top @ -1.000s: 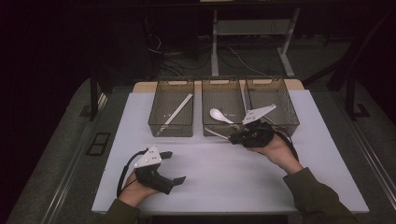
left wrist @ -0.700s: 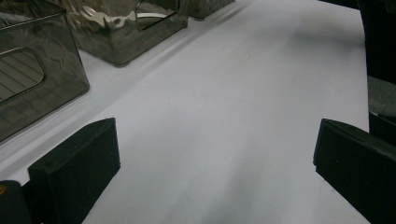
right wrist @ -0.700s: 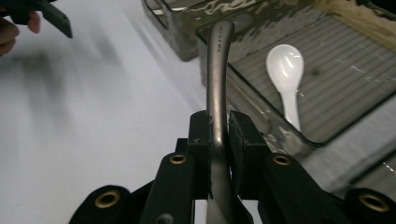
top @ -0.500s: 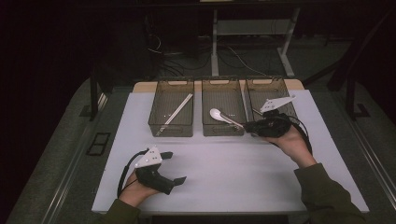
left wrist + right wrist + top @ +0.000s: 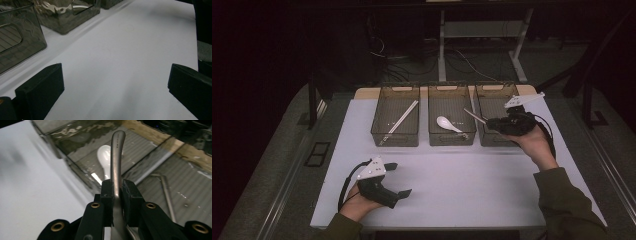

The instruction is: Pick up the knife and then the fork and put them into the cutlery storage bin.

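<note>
Much bare white table (image 5: 462,185) lies around the left gripper (image 5: 399,180), resting near the front edge with jaws spread wide. Farther off, the right gripper (image 5: 116,191) pinches a slim, smooth metal utensil handle (image 5: 117,157) above the right-hand smoky plastic bin (image 5: 497,97), beside the bin holding a white spoon (image 5: 447,123)

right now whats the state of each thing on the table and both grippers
left gripper: fingers open, holds nothing, low over the white table
right gripper: fingers shut on the metal utensil, held over the right bin
left bin: holds pale chopsticks lying flat
middle bin: holds a white spoon lying flat
right bin: a metal piece lies inside
</note>
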`<state>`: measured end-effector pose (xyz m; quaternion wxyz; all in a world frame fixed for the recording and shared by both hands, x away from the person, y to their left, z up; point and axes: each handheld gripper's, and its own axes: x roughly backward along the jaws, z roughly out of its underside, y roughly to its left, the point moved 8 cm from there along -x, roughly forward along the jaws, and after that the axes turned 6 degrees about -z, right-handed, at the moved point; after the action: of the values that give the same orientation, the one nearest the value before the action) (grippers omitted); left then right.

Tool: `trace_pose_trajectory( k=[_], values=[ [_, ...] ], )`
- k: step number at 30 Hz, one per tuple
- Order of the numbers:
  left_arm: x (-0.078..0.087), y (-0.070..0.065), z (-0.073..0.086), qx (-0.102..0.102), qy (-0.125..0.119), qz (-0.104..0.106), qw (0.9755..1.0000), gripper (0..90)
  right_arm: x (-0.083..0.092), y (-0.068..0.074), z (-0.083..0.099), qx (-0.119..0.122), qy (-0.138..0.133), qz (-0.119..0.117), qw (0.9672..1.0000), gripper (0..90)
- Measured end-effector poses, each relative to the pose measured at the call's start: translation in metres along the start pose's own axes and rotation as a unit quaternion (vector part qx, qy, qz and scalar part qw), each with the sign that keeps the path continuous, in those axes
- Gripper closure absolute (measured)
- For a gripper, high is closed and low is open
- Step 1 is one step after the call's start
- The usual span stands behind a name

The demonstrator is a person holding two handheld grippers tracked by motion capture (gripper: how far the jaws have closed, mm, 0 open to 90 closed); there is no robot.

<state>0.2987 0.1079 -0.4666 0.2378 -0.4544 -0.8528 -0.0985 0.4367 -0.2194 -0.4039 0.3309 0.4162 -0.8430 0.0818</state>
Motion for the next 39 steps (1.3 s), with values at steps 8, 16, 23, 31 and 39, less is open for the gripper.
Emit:
trace_pose_trajectory(
  k=[8, 16, 23, 31, 39],
  values=[
    [0.0, 0.0, 0.0, 0.0, 0.0, 0.0, 1.0, 0.0, 0.001, -0.031, -0.003, -0.022, 0.0, 0.032, 0.9992, 79.5],
    [0.001, 0.001, 0.0, 0.0, 0.0, 0.0, 1.0, 0.0, 0.0, -0.065, -0.004, -0.048, 0.006, 0.063, 0.9968, 79.5],
    [0.001, 0.001, 0.0, 0.001, 0.0, 0.0, 1.0, 0.0, -0.007, -0.088, -0.003, -0.074, 0.016, 0.083, 0.9937, 79.4],
    [0.001, 0.0, 0.0, 0.002, -0.002, 0.002, 1.0, 0.0, -0.024, -0.106, -0.005, -0.092, 0.042, 0.103, 0.9895, 79.4],
    [0.002, 0.001, 0.0, 0.002, -0.004, 0.002, 1.0, 0.0, -0.043, -0.113, -0.002, -0.102, 0.071, 0.108, 0.9864, 79.3]
  ],
)
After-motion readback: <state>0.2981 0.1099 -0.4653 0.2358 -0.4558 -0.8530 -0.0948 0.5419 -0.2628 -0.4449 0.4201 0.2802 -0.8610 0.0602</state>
